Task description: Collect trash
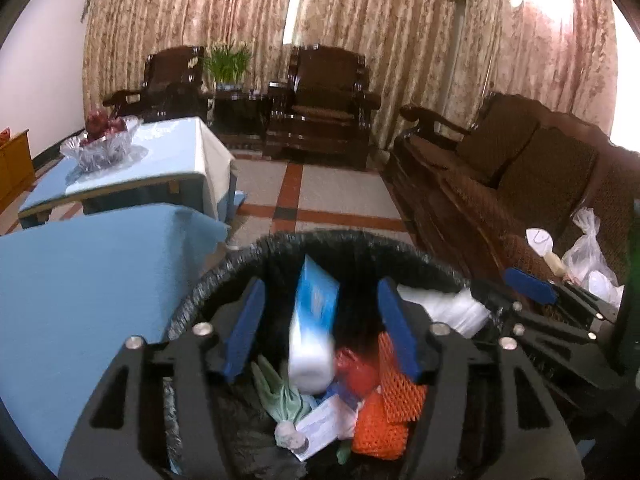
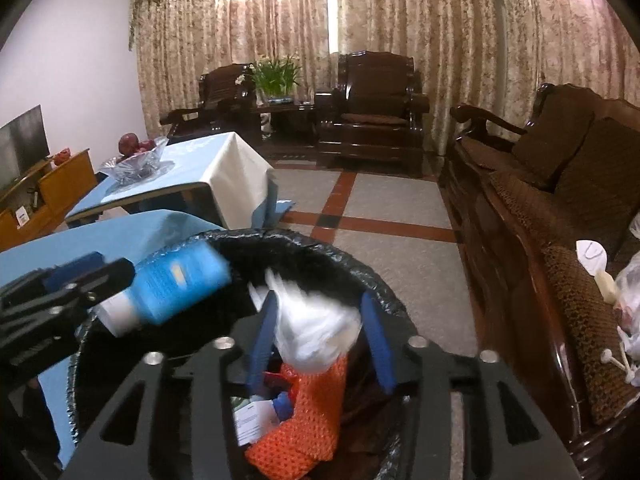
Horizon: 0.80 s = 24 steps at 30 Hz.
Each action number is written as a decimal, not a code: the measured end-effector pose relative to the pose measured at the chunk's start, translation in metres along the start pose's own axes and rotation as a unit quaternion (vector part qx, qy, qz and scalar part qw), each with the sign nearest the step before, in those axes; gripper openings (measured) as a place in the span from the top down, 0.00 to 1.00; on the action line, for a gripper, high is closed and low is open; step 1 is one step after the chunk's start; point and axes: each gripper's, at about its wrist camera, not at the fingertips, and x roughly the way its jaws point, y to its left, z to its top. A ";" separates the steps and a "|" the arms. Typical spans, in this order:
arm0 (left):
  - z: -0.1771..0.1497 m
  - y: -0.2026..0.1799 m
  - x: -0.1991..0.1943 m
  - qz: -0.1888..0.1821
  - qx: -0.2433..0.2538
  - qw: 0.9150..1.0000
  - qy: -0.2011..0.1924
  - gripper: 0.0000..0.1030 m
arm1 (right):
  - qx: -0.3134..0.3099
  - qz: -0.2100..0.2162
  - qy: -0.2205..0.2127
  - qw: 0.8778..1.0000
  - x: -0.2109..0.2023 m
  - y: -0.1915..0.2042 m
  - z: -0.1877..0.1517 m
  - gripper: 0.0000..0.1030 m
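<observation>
1. Black plastic lines the round trash bin (image 1: 224, 272), and both grippers hang over its mouth, each pointing down into it.
2. Between the blue pads of the left gripper (image 1: 320, 328) sits a blue-and-white plastic tube-shaped package (image 1: 314, 320), blurred, its long axis running from 12 to 6 o'clock in the left wrist view, white end lowest. The jaws stand wide with clear gaps on both sides, so I judge it released and dropping.
3. From the right wrist view the same package lies at about 9 o'clock of the right gripper (image 2: 316, 340), tilted, white end toward the left gripper.
4. A crumpled white plastic bag (image 2: 316, 332) hangs between the right gripper's spread jaws, also blurred. Whether a pad touches it I cannot tell, but nothing pinches it.
5. Below both lie an orange foam fruit net (image 2: 304, 424), a green bag (image 1: 280, 396), red wrapping (image 1: 356, 368) and a printed paper slip (image 1: 320, 428).
6. More trash waits on the brown wooden sofa (image 2: 520, 280) at 3 o'clock: clear plastic bags (image 1: 588, 256) and small white bits (image 2: 592, 260). The right gripper is nearer to them, so I'd expect it to reach there next.
</observation>
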 end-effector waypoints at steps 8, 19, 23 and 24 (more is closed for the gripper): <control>0.008 0.013 -0.035 0.020 0.008 0.999 -0.025 0.22 | 0.012 -0.008 -0.022 1.000 -0.030 0.001 0.003 0.06; -0.010 0.038 -0.115 0.061 0.003 0.998 -0.031 0.08 | 0.004 0.048 -0.041 0.998 -0.094 0.032 0.004 0.06; -0.016 0.042 -0.142 0.074 -0.003 0.997 -0.032 0.07 | -0.001 0.065 -0.041 0.997 -0.113 0.042 0.000 0.06; -0.016 0.042 -0.147 0.076 -0.004 0.997 -0.033 0.07 | -0.002 0.068 -0.040 0.997 -0.117 0.044 -0.001 0.06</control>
